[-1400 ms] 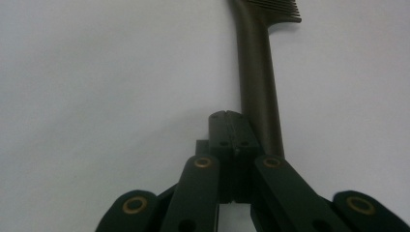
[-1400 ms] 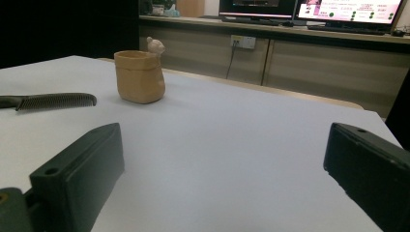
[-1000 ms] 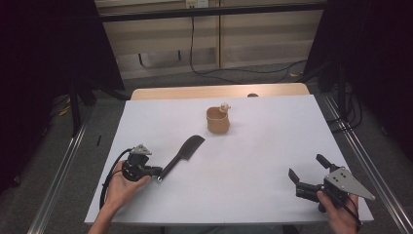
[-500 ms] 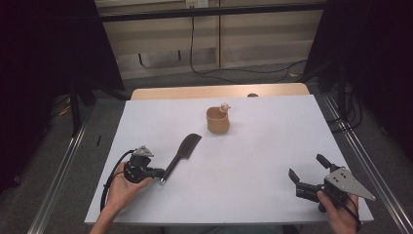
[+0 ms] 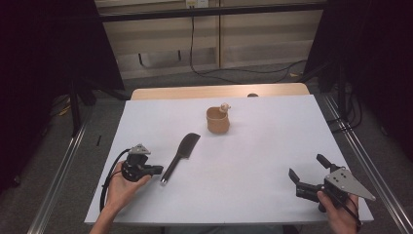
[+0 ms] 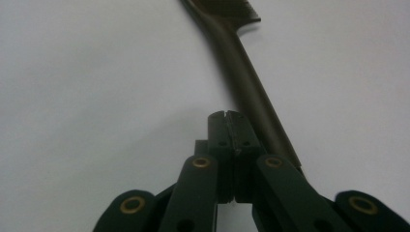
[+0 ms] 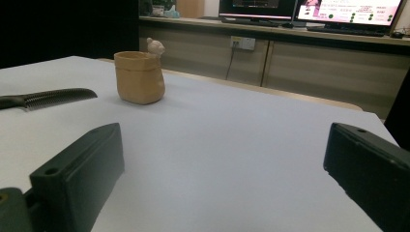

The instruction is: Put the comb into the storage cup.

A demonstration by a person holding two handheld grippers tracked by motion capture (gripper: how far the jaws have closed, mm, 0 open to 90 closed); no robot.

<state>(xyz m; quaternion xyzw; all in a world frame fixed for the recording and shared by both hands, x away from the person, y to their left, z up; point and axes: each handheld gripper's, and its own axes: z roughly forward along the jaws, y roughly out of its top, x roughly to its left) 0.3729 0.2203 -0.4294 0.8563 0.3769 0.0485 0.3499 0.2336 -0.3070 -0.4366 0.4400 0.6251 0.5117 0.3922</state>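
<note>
A: Left gripper (image 5: 157, 170) has its jaws pressed together on nothing, tips just beside the handle end of the black comb (image 5: 181, 156), which lies flat on the white table (image 5: 253, 161).

B: Right gripper (image 5: 306, 172) gapes wide near the table's right corner, well apart from the tan cup (image 5: 217, 120).

Cup (image 5: 217, 122) mid-table; comb (image 5: 181, 155) nr left gripper (image 5: 158, 170).

A: What colour is the comb (image 5: 182, 155)?
B: Black, like both grippers. The table (image 5: 263, 161) is plain white.
A: And the cup (image 5: 217, 120)?
B: Tan, with a pale cream figure (image 5: 224, 107) on its rim
</note>
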